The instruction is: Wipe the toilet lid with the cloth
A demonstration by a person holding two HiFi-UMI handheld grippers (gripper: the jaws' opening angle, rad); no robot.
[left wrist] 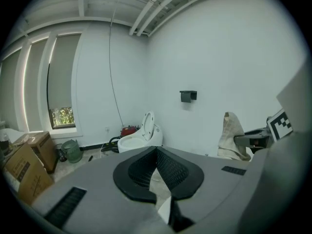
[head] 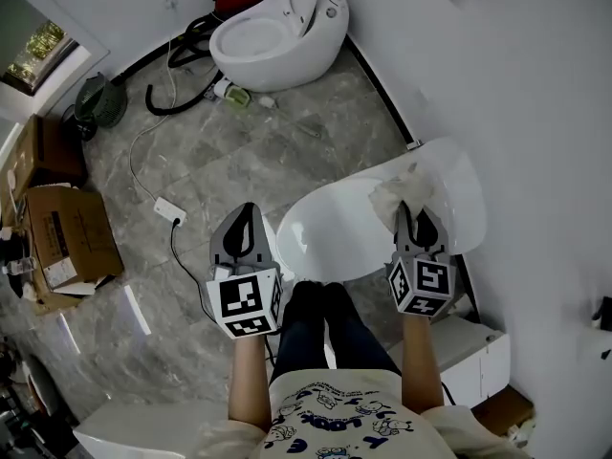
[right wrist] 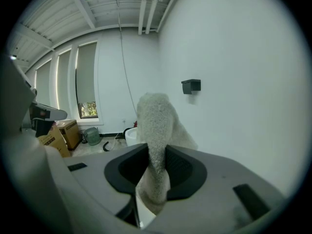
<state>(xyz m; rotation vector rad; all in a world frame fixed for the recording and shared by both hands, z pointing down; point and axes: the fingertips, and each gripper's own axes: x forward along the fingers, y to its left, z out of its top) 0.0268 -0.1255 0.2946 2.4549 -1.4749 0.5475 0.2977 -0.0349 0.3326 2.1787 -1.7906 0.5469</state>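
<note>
Right gripper point(head: 413, 210): fingers clamped on the beige cloth point(head: 396, 191). In the right gripper view the cloth point(right wrist: 156, 123) fills the gap between the fingers and stands up out of them. In the head view the cloth lies over the closed white toilet lid point(head: 330, 232), at the lid's far end near the wall point(head: 535, 113). Contact between cloth and lid cannot be confirmed.

Left gripper point(head: 246, 213): fingers together with nothing held, as its own view shows point(left wrist: 157, 151). It is positioned over the grey marble floor point(head: 277, 161), just beside the lid's left edge.

A second toilet point(head: 268, 36), seat raised, stands at the far end of the floor. Cardboard boxes point(head: 67, 237) sit along the floor's left edge, with a white power strip point(head: 169, 210) between them and the left gripper.
</note>
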